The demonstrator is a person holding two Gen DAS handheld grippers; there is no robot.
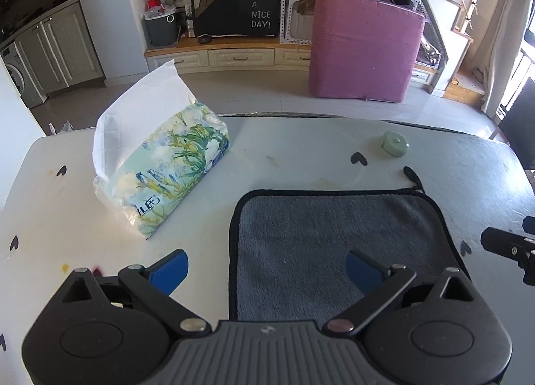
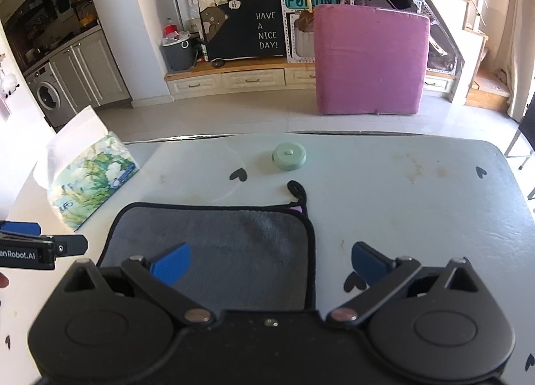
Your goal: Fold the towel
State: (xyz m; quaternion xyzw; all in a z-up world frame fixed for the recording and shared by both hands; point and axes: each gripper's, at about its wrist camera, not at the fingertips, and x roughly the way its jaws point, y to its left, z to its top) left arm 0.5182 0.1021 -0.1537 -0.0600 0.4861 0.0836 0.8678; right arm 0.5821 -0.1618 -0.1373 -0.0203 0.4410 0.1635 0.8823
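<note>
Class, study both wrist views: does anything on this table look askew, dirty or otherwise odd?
Little stands out. The grey black-edged towel lies flat, its hanging loop sticking out at the far corner. Faint yellowish stains mark the white tablecloth.

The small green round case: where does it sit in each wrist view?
Left wrist: green round case upper right, on the table beyond the grey towel.
Right wrist: case near centre, beyond the towel.
Shared landmark: the towel's black hanging loop just before it.
</note>
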